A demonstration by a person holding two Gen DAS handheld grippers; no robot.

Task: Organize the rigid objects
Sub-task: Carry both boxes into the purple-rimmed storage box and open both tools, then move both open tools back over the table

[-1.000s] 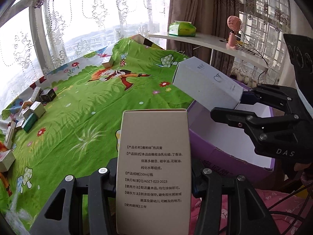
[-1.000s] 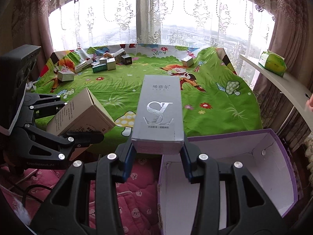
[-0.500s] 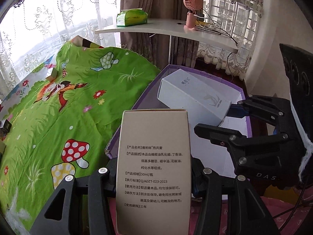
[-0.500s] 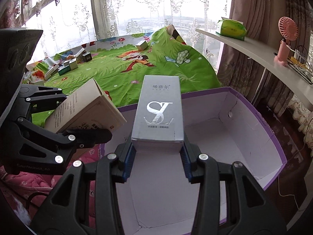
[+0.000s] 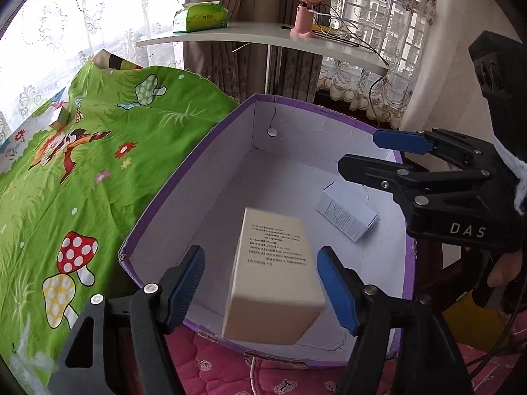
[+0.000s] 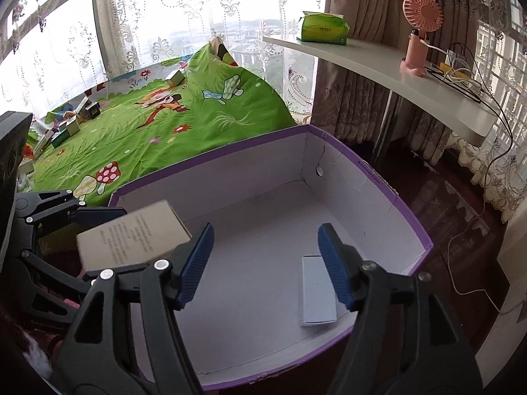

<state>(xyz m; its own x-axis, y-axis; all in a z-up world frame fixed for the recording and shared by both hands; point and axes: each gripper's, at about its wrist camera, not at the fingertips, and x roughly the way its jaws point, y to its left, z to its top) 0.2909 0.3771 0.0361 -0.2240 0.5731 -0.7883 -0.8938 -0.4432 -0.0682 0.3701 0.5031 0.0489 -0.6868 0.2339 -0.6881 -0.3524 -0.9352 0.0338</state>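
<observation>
Window-side room, lace curtains, green cartoon bedsheet [image 5: 108,164] on the left, white curved shelf [image 6: 395,69] to the right, purple box [image 6: 210,161] below both grippers.

Left gripper [image 5: 260,283]: jaws opening, blue pads clear of the beige carton [image 5: 273,276] on both sides. Carton sits between them, tilted, blurred, over the box's near-left corner; cannot tell if it touches the floor yet. Gap on each side of the carton to the pads is visible.

Right gripper [image 6: 265,263]: jaws opening too, nothing pressed between the pads. White carton [image 6: 318,291] lies flat on the box floor, partly behind the right pad in the right wrist view, just beside the near-right wall. In the left wrist view it lies at an angle, apart from the beige carton.

Box interior: white, mostly bare floor toward the far wall and far corner, plenty of room there. Purple rim runs close under both grippers on the near side; left rim butts against the bedsheet edge.

Further out: small cartons [image 6: 69,125] scattered at the far end of the sheet. Pink desk fan [image 6: 420,33], green tissue pack [image 6: 324,29] and cables on the shelf, well apart from the box. Pink quilt [image 5: 230,368] under the near rim.
</observation>
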